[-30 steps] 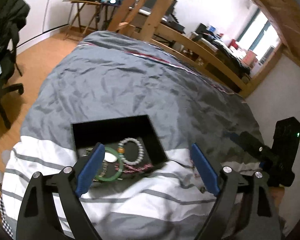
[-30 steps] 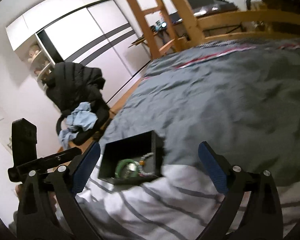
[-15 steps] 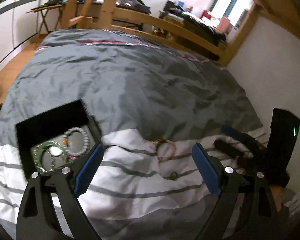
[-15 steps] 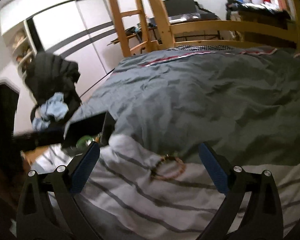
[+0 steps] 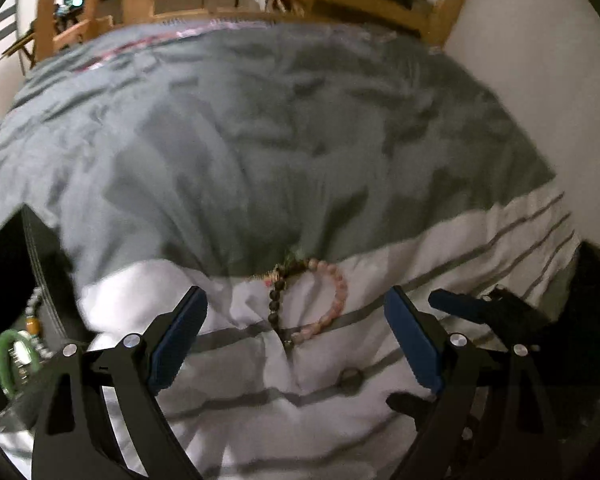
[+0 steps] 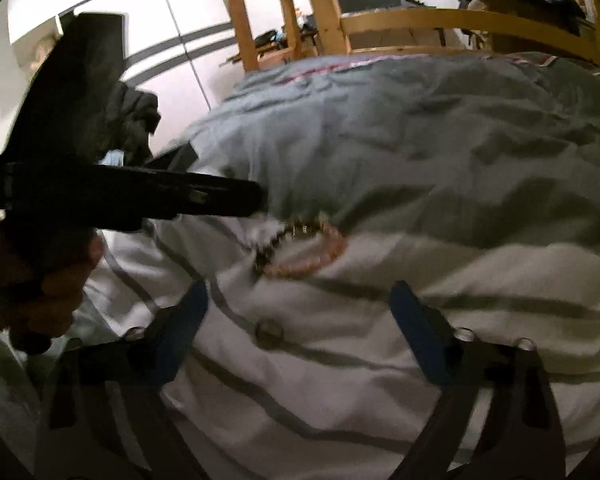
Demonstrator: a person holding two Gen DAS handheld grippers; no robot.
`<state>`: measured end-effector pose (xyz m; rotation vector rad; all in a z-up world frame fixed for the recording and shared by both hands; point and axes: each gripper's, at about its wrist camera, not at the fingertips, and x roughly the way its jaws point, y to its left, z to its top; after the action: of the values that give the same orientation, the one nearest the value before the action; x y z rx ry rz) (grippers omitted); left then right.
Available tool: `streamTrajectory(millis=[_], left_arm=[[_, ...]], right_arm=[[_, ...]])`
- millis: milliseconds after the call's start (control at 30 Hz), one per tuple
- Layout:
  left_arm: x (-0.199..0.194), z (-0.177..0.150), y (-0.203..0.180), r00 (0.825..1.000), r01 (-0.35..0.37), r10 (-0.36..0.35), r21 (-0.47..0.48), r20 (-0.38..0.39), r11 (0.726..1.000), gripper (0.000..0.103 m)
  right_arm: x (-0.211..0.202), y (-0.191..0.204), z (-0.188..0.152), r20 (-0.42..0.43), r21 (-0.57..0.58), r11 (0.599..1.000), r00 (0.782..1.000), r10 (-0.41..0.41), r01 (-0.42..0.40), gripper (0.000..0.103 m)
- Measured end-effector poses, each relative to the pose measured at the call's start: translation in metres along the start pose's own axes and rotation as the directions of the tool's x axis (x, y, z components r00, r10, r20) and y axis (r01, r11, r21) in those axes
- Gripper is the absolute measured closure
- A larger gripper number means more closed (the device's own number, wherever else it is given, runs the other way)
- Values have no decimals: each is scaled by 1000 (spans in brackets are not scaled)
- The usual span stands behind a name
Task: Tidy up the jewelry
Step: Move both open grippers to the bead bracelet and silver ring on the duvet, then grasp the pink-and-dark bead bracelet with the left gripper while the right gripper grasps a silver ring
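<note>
Hovering: left gripper, jaws spread, empty
Right gripper: also spread, empty
Bracelet: on duvet, pink beads, possibly two tangled
Box: far left

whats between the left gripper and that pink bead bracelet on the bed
Only bare striped duvet. In the left wrist view the open left gripper faces the pink bead bracelet, with nothing lying in between.
</note>
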<state>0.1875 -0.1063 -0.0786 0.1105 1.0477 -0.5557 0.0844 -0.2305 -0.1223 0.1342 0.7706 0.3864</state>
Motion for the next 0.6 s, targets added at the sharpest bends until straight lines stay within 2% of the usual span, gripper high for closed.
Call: streamTrajectory(millis=[67, 133, 233, 267, 333, 367, 400, 467, 600], left_arm=[[15, -3, 0, 1000, 8, -8, 10, -16, 1000, 15], [24, -8, -2, 1000, -16, 16, 41, -14, 999, 16], [34, -17, -5, 999, -38, 40, 106, -14, 994, 16], [36, -19, -7, 999, -40, 42, 122, -17, 992, 18], [39, -20, -11, 999, -19, 24, 137, -40, 990, 37], [38, -19, -9, 999, -12, 18, 137, -41, 991, 43], [37, -18, -8, 999, 6, 0, 132, -41, 991, 56], [36, -14, -4, 998, 43, -38, 114, -44, 993, 65], [36, -7, 13, 996, 71, -69, 43, -49, 997, 93]], right_arm=[[7, 9, -5, -18, -57, 998, 1000, -23, 22, 26], [16, 20, -11, -30, -123, 991, 998, -63, 59, 30], [26, 25, -18, -41, -139, 990, 998, -43, 37, 33], [31, 28, -19, -61, -150, 988, 997, -50, 40, 37], [41, 32, -22, -102, -178, 983, 993, -65, 46, 45], [41, 32, -21, -106, -184, 982, 992, -63, 43, 49], [40, 32, -21, -108, -181, 983, 992, -58, 38, 50], [41, 29, -19, -123, -173, 985, 991, -45, 24, 63], [41, 27, -17, -133, -157, 987, 990, -36, 15, 73]])
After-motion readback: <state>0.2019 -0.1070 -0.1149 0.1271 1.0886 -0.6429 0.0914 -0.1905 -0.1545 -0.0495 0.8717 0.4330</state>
